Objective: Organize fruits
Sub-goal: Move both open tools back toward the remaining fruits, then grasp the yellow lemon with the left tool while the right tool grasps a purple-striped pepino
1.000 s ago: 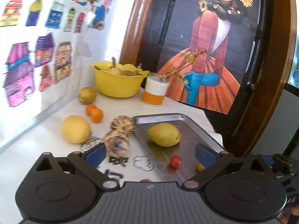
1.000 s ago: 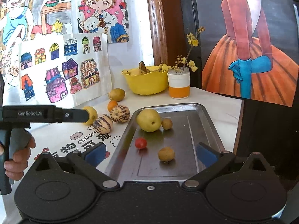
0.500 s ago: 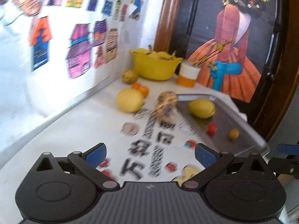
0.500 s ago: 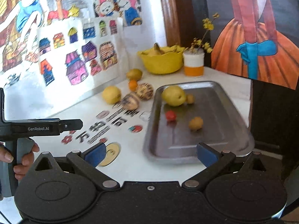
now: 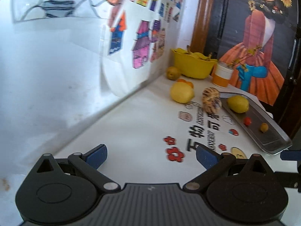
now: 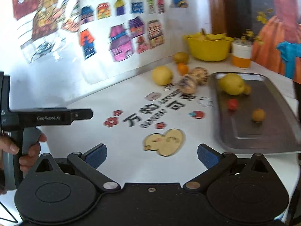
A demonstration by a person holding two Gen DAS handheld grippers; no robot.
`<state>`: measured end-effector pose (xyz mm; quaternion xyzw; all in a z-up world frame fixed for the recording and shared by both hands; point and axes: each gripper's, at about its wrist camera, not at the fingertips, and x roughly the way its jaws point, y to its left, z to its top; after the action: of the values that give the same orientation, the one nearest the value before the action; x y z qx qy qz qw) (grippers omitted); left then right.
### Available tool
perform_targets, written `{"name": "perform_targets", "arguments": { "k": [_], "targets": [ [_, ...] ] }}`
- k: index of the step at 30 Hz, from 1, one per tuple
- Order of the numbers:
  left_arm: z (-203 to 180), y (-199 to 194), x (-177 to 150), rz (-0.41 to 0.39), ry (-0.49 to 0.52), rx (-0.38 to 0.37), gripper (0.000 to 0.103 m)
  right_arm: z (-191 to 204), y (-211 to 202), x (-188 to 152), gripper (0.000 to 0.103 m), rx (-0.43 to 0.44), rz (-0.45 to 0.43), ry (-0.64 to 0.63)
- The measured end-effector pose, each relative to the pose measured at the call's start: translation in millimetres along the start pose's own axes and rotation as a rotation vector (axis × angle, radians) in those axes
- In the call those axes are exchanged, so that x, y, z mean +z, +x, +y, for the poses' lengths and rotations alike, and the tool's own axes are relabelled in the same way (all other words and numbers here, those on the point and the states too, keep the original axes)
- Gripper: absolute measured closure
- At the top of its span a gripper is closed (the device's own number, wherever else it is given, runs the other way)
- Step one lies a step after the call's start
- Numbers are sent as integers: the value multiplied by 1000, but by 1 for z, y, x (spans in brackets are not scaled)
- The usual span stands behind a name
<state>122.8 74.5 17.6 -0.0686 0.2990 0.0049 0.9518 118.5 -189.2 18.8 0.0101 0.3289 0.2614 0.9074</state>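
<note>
A metal tray [image 6: 272, 130] [image 5: 270, 131] lies at the table's right. It holds a yellow pear [image 6: 232, 83] [image 5: 238, 104], a red cherry tomato [image 6: 232, 104] [image 5: 247, 121] and a small orange-brown fruit [image 6: 258, 114] [image 5: 264, 127]. Left of the tray on the table lie two striped melons [image 6: 188, 83] [image 5: 211, 101], a yellow pear [image 6: 162, 75] [image 5: 181, 94], oranges [image 6: 182, 68] and a brown pear [image 6: 181, 57] [image 5: 172, 72]. My left gripper [image 5: 151, 155] and right gripper [image 6: 152, 155] are both open and empty, low over the near table, far from the fruit.
A yellow bowl [image 6: 207, 46] [image 5: 193, 65] of fruit and a white-orange cup [image 6: 241, 57] [image 5: 223, 74] with twigs stand at the back. Posters cover the wall on the left. The left hand-held gripper [image 6: 47, 117] shows at the left of the right wrist view.
Both grippers have pulled back and swung left, away from the tray. The fruit has not moved. Both stay open.
</note>
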Motion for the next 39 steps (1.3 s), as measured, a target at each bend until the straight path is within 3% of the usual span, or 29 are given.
{"name": "perform_targets", "arguments": {
  "k": [8,16,22,26,30,39],
  "targets": [
    [6,8,9,4,30,41,0,23,29,11,1,53,46,-89],
    [-9,34,34,6,70,27,0,13,49,32,1,52,37,-82],
    [-24,58,58,-26,87,23,0,-7,60,54,1,16,-26,-45],
    [-31,77,71,-33,90,19,0,-17,70,62,1,-55,-76,-78],
    [-38,96,79,-36,103,8,0,-31,86,72,1,-100,-79,-106],
    [-57,147,94,-48,129,-69,0,-57,127,93,1,-108,-72,-98]
  ]
}}
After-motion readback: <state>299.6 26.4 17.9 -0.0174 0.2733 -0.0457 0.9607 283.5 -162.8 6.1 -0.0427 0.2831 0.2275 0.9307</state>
